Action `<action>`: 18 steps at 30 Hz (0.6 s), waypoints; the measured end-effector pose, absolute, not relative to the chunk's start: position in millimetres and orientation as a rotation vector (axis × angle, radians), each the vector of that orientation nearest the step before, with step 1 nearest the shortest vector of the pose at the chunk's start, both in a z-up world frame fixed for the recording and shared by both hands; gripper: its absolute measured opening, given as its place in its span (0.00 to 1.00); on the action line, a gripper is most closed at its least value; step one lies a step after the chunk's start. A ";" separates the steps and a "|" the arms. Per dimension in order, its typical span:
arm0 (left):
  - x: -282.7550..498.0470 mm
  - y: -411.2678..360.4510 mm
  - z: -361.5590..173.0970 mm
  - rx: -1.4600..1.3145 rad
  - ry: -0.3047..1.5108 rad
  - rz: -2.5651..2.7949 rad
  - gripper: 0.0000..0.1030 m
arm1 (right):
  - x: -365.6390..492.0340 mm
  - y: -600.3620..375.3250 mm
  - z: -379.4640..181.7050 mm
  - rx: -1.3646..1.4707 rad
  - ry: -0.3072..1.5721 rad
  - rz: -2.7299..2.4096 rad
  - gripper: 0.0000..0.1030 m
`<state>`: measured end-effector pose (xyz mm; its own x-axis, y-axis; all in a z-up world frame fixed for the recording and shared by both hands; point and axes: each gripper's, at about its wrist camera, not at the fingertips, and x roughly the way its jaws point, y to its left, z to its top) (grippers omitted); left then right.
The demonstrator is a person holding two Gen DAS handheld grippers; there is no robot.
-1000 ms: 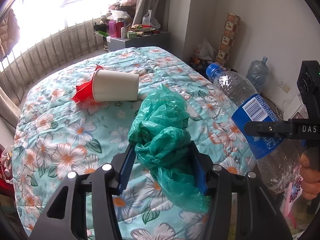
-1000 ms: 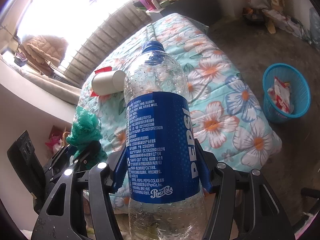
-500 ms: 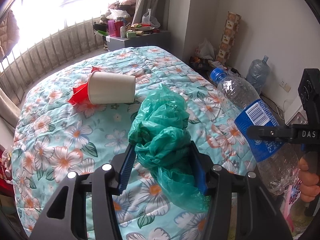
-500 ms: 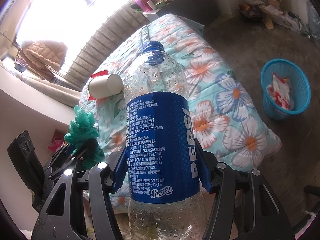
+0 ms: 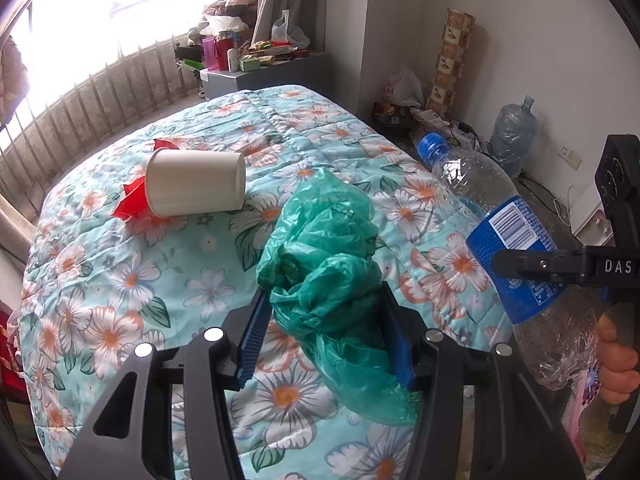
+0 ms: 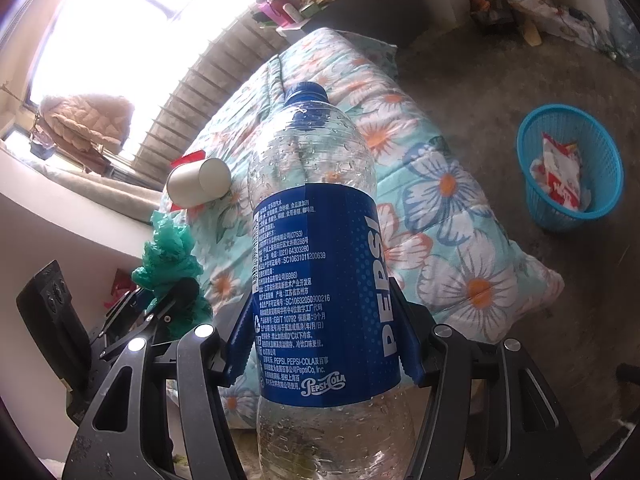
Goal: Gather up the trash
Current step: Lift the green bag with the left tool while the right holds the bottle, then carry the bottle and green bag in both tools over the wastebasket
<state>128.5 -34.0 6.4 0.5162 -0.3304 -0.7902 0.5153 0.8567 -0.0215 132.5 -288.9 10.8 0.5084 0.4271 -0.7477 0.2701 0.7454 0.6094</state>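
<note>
My left gripper (image 5: 324,340) is shut on a crumpled green plastic bag (image 5: 324,256) and holds it above the floral bed. My right gripper (image 6: 324,336) is shut on an empty Pepsi bottle (image 6: 320,272) with a blue label and cap; the bottle also shows in the left wrist view (image 5: 504,232), to the right of the bag. A white paper cup (image 5: 196,188) lies on its side on the bed beside red paper scraps (image 5: 134,200). A blue mesh trash basket (image 6: 570,168) holding wrappers stands on the floor to the right of the bed.
The bed (image 5: 100,272) has a floral quilt. A cluttered grey cabinet (image 5: 256,68) stands by the barred window. A large water jug (image 5: 512,132), bags and a tall patterned tube (image 5: 452,60) line the right wall. Bare floor (image 6: 500,80) lies around the basket.
Both grippers have drawn back and away from the bed with their loads; the cup and bed look farther off. The basket has shifted right in the right wrist view.
</note>
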 end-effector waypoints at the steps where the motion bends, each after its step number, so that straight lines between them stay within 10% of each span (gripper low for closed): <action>1: 129.2 -36.0 5.8 0.231 0.897 -0.513 0.50 | 132.3 -290.6 9.5 0.766 1.060 0.108 0.55; 18: 147.2 -88.0 -0.8 0.261 0.943 -0.586 0.50 | 116.1 -338.3 -1.3 0.897 1.012 0.101 0.55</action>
<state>147.2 -88.0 -0.8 0.4475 -0.3569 -0.8200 0.5776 0.8153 -0.0396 116.1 -338.3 -1.3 0.5573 0.4610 -0.6906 0.3156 0.6517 0.6897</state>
